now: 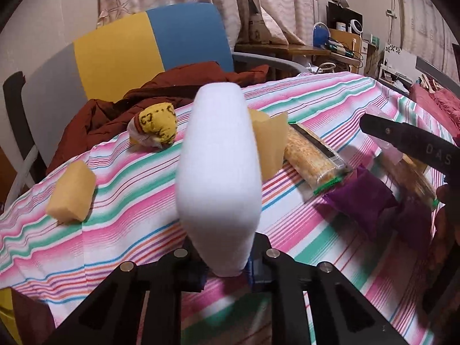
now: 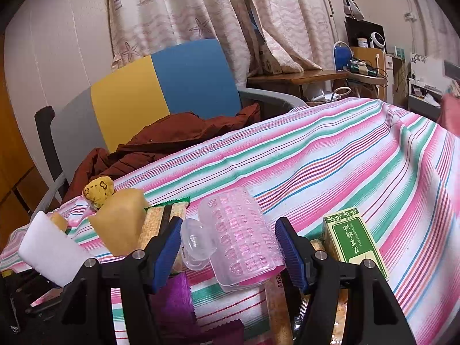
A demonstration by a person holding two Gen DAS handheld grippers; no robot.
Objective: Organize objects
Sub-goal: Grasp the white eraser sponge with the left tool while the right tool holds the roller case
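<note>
Left hand-held gripper [image 1: 227, 270]: jaws clamped on the base of a white sponge block [image 1: 218, 178], held clear above the striped tabletop [image 1: 330, 100]. Right hand-held gripper [image 2: 228, 254]: jaws set on either side of a pink hair-roller case [image 2: 241, 238], apparently gripping it (contact at the left pad is hard to read).

Progress, as judged: early. No sorted group is visible; the remaining items lie scattered.

Count:
- tan sponges, two [image 1: 72, 192] [image 1: 268, 146]
- yellow cloth bundle, one [image 1: 153, 128]
- snack packet, one [image 1: 310, 158]
- purple packet, one [image 1: 359, 201]
- green box, one [image 2: 355, 240]
</note>
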